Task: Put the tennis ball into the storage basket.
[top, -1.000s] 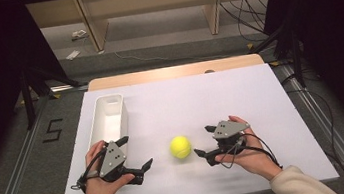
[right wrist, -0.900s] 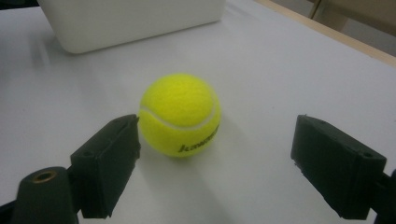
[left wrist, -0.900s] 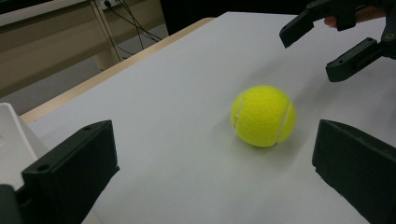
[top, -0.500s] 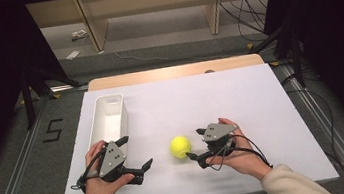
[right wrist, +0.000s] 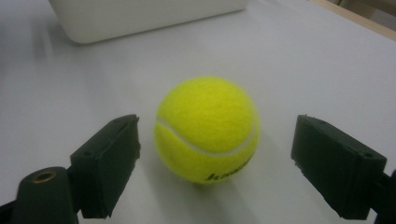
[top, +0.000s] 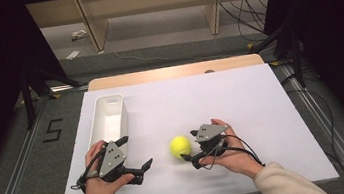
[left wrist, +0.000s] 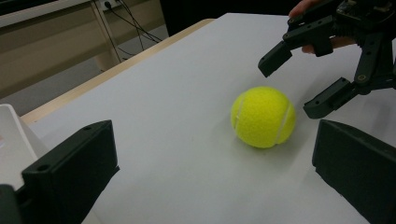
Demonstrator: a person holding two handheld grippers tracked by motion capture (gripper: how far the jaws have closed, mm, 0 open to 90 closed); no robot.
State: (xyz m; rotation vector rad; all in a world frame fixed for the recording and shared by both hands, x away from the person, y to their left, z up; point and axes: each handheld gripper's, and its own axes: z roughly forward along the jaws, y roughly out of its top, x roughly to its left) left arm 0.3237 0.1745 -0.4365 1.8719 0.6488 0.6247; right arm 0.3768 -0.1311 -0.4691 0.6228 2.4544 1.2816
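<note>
You had one tennis ball [top: 180, 146] on the white table [top: 241, 98], one white bin [top: 107, 116], and two grippers — no second ball anywhere on the sheet; the ball sat near the table's front, roughly midway between your hands, resting on the surface and not lifted. Your right gripper [top: 192, 150] was spread wide, its jaws to either side of the ball without touching it; in the right gripper view the ball [right wrist: 207, 129] lay between them with a gap on each side. Your left gripper [top: 137, 154] was also spread, holding nothing, near the bin's front end and apart from the ball. The table's far half and right side lay bare — plenty of room there; the front edge ran just below your hands.
</note>
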